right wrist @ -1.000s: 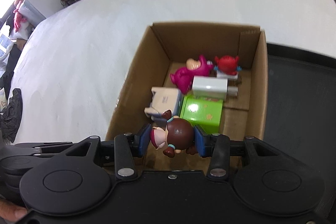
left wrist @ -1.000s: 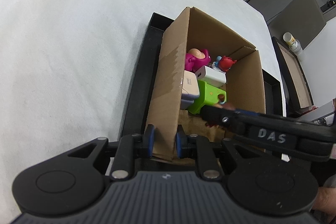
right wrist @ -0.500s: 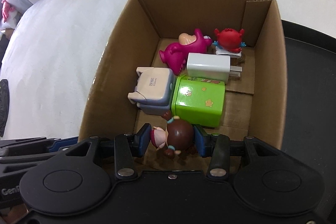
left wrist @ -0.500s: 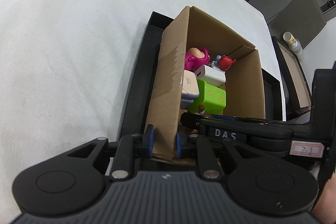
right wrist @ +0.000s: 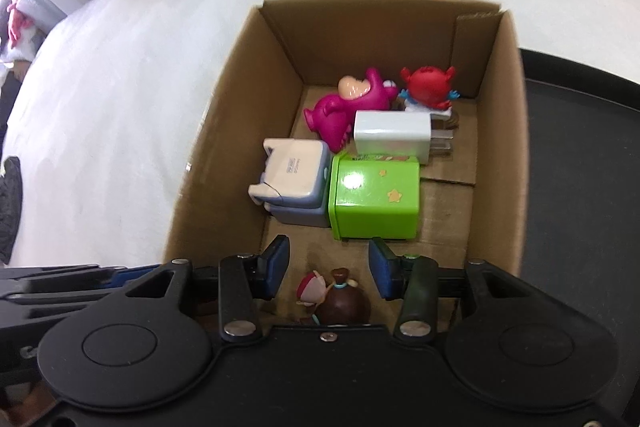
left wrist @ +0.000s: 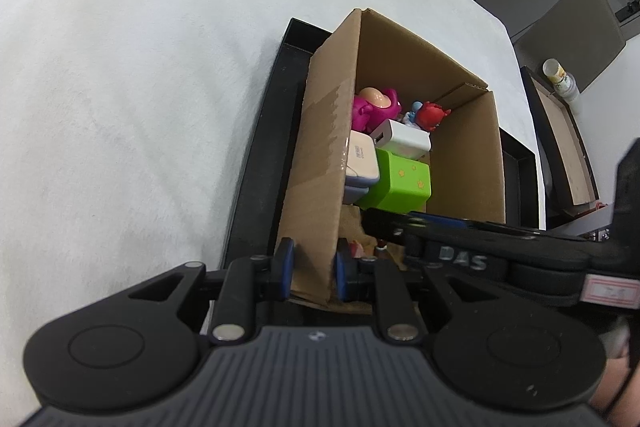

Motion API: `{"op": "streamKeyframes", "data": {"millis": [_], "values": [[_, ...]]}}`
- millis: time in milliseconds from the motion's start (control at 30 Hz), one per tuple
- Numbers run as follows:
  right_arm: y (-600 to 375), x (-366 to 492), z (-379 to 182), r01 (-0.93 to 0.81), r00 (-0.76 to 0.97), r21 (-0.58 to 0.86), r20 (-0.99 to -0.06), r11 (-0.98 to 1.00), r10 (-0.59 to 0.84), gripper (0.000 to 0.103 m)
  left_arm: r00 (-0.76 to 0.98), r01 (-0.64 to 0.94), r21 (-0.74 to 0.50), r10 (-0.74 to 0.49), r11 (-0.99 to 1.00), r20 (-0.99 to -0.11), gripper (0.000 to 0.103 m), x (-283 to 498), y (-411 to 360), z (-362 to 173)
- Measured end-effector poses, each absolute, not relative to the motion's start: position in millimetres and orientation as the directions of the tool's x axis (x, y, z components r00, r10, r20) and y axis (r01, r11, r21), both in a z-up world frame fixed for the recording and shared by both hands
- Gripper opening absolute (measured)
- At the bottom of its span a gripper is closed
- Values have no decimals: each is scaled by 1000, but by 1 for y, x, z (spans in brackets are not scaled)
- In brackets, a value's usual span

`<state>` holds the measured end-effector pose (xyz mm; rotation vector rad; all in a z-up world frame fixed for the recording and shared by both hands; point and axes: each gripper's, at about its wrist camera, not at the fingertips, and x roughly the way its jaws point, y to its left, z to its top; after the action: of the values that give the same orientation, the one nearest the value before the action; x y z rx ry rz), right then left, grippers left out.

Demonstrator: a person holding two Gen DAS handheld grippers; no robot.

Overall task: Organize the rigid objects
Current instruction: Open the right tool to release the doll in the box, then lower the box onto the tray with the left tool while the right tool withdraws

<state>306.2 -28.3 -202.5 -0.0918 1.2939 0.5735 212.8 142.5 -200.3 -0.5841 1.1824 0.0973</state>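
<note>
The table (left wrist: 120,87) is a broad white spread, and on it sits a black tray (left wrist: 256,163) with the box (right wrist: 504,131) standing in it, open at the top. That box is the biggest worry. The left gripper (left wrist: 310,269) is pinched on the near corner of its wall, one pad outside and one inside, and cardboard held by one corner like that can buckle or swing. If the hand pulls or lifts, I'd expect the whole box to skate on the tray and everything inside to slide together.

Inside, the green block (right wrist: 376,199) and the grey-and-cream cube (right wrist: 292,183) sit side by side, touching. Behind them lie the white charger (right wrist: 394,139), the pink toy (right wrist: 352,107) and the red crab (right wrist: 428,91), packed close at the far wall.

The right gripper (right wrist: 328,273) hangs low in the box with its jaws spread wide and nothing between the pads. The doll (right wrist: 334,297) lies on the box floor just below and behind them, brown head up, free of both pads as far as I can see. It is small and round-headed, so I'd guess it rolls easily. Coming out, a blue pad could clip it or nudge the green block, which is just ahead of the fingertips. The two grippers are also near each other at that corner, so a careless exit might knock them together.
</note>
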Motion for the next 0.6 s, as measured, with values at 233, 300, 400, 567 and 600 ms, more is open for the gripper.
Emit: {"op": "streamKeyframes", "data": {"millis": [233,300,400,567,600], "values": [[-49,295,-170,-426,180,289,-901,857,394,48,369,-348,-328,-193,878,-909,21,214,138,-180],[-58,291,-159,-423,195,297,-893,856,405,51,366,-349,-315,-181,883,-913,23,214,137,-170],[-72,296,-144,-415,219,302,-883,858,416,57,371,-340,-292,-158,894,-915,25,215,133,-151],[-97,295,-126,-387,266,307,-866,869,424,68,388,-311,-252,-119,916,-914,37,212,123,-117],[-103,294,-123,-380,276,310,-861,871,427,70,390,-306,-238,-106,922,-915,40,211,120,-110]]}}
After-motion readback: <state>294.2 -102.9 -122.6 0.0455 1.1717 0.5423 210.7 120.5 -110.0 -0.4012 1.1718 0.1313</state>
